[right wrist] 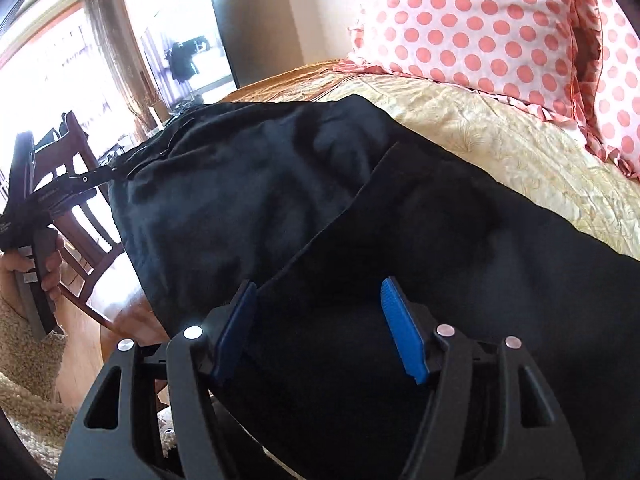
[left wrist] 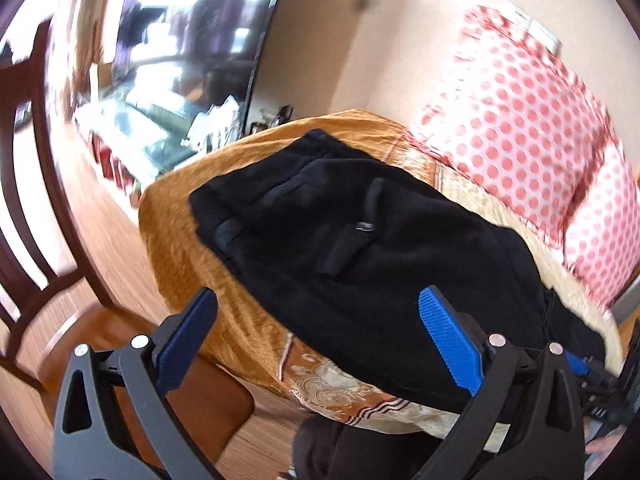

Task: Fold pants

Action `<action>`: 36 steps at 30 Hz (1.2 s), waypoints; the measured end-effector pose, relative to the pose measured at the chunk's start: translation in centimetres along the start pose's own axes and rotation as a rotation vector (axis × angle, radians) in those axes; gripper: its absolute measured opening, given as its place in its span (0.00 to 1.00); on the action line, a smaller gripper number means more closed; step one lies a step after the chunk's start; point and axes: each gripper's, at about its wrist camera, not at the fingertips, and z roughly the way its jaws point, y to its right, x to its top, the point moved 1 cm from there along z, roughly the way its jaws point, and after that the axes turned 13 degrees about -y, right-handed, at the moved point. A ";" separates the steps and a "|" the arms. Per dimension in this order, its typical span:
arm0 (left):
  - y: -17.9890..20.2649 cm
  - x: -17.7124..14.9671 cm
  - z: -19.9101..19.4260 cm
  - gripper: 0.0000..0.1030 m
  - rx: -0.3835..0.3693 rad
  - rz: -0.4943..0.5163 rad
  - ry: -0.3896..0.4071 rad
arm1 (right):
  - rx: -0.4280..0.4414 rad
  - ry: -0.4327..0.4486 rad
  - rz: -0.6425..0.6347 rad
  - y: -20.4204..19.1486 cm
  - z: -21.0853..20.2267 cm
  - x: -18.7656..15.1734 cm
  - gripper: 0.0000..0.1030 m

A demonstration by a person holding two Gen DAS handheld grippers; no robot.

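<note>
Black pants point(left wrist: 360, 248) lie on a bed with an orange and cream bedspread point(left wrist: 180, 240), waist end with a belt loop and button toward the far corner. My left gripper point(left wrist: 320, 312) is open above the near edge of the pants, nothing between its blue pads. In the right wrist view the pants point(right wrist: 280, 200) show one layer lying over another along a diagonal edge. My right gripper point(right wrist: 318, 300) is open just above the black fabric. The left gripper point(right wrist: 92, 178) shows there at the pants' left edge.
Pink polka-dot pillows point(left wrist: 532, 120) point(right wrist: 480, 28) lie at the head of the bed. A wooden chair point(left wrist: 48, 272) point(right wrist: 76, 200) stands beside the bed on a wood floor. A dark TV screen point(left wrist: 200, 40) stands at the back wall.
</note>
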 end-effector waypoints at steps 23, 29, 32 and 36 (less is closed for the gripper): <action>-4.5 3.3 3.8 0.91 -0.529 -0.322 -0.133 | -0.008 -0.007 -0.014 -0.3 0.5 0.3 0.72; -2.1 4.1 1.1 0.90 -0.531 -0.215 -0.057 | -0.007 -0.004 -0.019 -0.4 0.6 0.3 0.74; -1.6 4.6 1.9 0.90 -0.490 -0.206 -0.063 | -0.005 -0.002 -0.018 -0.4 0.6 0.3 0.75; -3.0 4.2 3.9 0.85 -0.456 -0.328 -0.096 | 0.002 0.000 -0.013 -0.3 0.6 0.2 0.75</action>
